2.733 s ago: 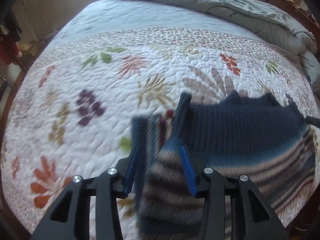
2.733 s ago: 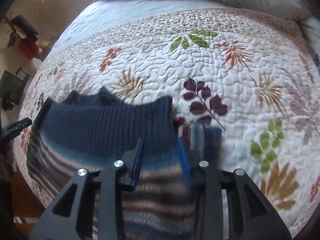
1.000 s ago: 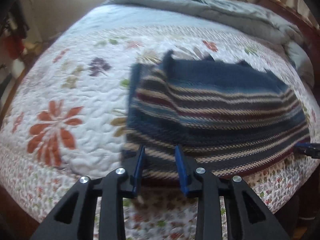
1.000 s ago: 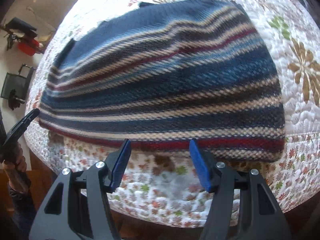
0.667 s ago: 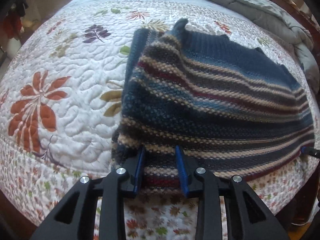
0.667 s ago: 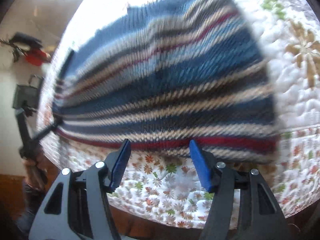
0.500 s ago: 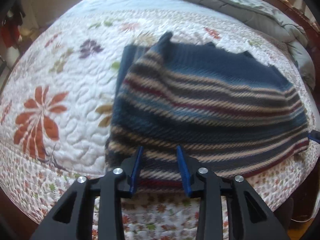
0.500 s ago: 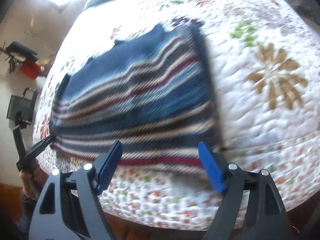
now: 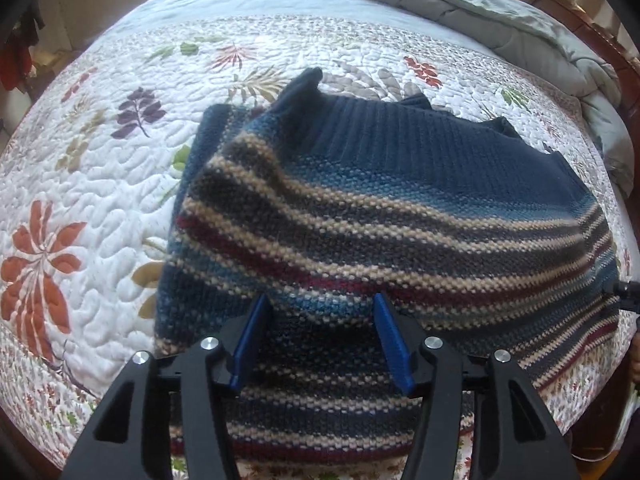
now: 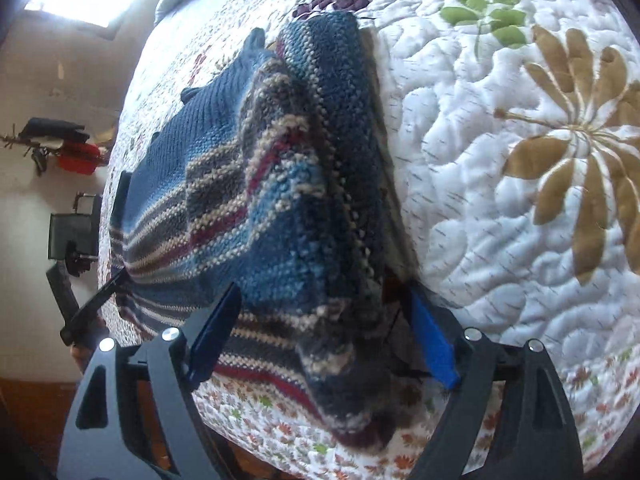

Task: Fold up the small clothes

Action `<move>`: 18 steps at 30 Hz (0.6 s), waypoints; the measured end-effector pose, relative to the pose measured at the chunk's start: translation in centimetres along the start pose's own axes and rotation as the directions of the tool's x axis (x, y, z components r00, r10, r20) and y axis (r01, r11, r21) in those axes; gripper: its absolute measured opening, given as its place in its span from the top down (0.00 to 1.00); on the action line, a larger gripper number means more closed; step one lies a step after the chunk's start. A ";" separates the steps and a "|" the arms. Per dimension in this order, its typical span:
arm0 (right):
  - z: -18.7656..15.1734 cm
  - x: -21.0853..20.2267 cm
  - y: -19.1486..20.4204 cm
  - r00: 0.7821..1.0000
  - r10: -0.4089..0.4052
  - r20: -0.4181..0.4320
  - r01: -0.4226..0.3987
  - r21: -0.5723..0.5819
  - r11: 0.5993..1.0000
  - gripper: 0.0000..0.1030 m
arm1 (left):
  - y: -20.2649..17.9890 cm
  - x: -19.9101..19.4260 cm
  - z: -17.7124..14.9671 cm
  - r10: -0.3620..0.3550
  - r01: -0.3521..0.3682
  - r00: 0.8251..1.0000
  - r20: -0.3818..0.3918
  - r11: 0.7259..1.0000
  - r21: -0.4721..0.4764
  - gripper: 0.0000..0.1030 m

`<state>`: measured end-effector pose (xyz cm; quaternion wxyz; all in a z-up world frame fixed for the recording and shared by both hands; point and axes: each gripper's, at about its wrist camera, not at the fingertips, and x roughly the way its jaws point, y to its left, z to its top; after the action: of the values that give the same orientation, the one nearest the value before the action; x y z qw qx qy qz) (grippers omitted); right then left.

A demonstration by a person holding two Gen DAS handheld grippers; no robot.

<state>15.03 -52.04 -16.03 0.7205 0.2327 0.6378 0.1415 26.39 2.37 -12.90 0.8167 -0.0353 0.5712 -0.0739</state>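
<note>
We are spreading the left gripper (image 9: 320,320), its blue pads apart and opening above the near hem of the striped sweater (image 9: 380,216), pressing nothing. Only this view is showing the garment lying flat, navy ribbed collar at the far side, on the quilt (image 9: 100,184), with a rumpled grey duvet (image 9: 460,4) beyond. We are also widening the right gripper (image 10: 324,316), angled steeply down over the sweater's right edge, jaws released. Its view alone is revealing the chunky knit bunching into a ridge, and the quilt's puffy stitched leaves.
</note>
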 end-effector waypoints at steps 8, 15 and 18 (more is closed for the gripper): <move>-0.4 0.2 1.7 0.992 -0.130 0.008 0.130 -0.108 0.986 0.45 | -0.4 0.8 -0.1 0.016 -0.016 1.000 -0.001 1.000 0.016 0.44; -0.6 0.6 2.3 0.996 -0.085 -0.002 0.084 -0.090 0.992 0.62 | -0.3 0.9 0.2 0.007 -0.007 1.000 -0.014 1.000 0.018 0.44; -0.6 0.7 2.0 0.998 -0.056 -0.002 0.056 -0.056 0.997 0.69 | 0.0 0.9 0.2 -0.005 0.006 1.000 -0.017 1.000 0.012 0.43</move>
<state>14.74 -49.95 -15.62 0.7293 0.1943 0.6411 0.1392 26.91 2.19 -13.70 0.8117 -0.0314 0.5777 -0.0799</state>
